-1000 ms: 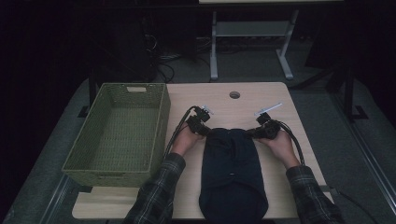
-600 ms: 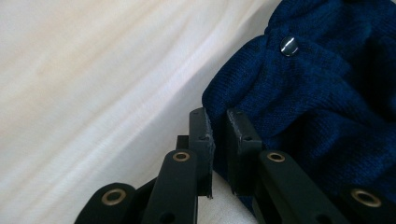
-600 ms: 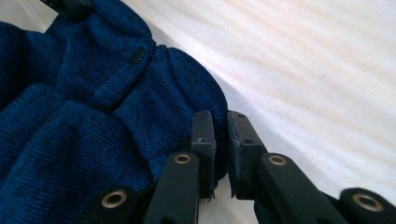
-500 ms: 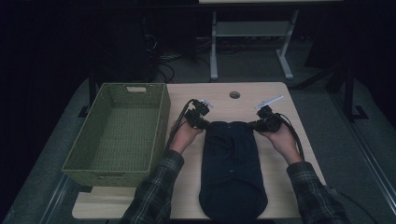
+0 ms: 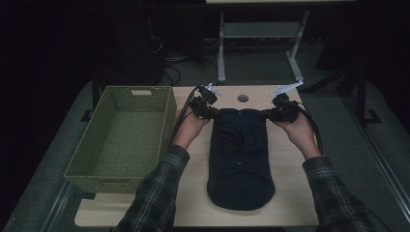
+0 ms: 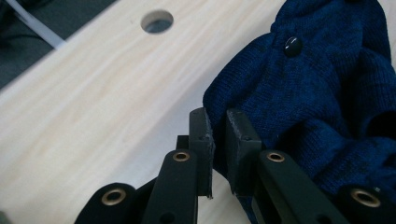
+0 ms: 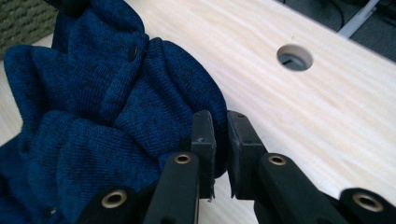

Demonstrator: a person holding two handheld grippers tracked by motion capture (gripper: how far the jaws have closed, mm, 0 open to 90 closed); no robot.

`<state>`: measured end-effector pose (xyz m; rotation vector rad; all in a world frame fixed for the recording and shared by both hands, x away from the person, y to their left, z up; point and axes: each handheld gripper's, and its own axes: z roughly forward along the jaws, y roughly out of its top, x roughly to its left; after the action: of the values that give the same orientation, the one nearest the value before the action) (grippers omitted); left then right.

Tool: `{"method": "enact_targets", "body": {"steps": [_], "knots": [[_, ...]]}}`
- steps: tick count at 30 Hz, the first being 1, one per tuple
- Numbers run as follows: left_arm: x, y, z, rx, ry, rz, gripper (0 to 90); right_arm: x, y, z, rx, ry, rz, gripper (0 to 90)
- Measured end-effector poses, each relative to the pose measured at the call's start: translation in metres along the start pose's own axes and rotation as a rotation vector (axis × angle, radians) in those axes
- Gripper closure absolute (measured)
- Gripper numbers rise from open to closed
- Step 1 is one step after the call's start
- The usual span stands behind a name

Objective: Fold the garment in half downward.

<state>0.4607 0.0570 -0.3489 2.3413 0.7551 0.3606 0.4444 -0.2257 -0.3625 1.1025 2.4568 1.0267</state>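
Sweater (image 5: 240, 159) top dragged farther; corners between both grippers' fingers (image 6: 201, 133).

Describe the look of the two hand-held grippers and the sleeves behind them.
Both are black. The left hand-held gripper and right hand-held gripper each carry a pale grey plate on top and trail a black cable toward the person. Up close, each has two flat rectangular black jaws on linkage arms with brass-coloured rivets. The sleeves are dark plaid with fine light lines and buttoned-looking cuffs.
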Motion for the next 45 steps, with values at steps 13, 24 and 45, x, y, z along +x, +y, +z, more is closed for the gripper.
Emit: {"method": "enact_targets", "body": {"steps": [13, 24, 45], "knots": [[0.003, 0.018, -0.020, -0.044, 0.070, 0.030, 82.0, 0.001, 0.025, -0.015, -0.063, -0.067, -0.032, 82.3], [-0.019, -0.008, -0.023, -0.080, 0.046, 0.047, 81.0, 0.021, -0.003, -0.014, -0.103, -0.078, -0.048, 81.6], [-0.042, -0.040, -0.035, -0.083, -0.076, 0.022, 80.3, 0.048, -0.045, -0.030, -0.133, -0.002, -0.060, 79.8]]}}
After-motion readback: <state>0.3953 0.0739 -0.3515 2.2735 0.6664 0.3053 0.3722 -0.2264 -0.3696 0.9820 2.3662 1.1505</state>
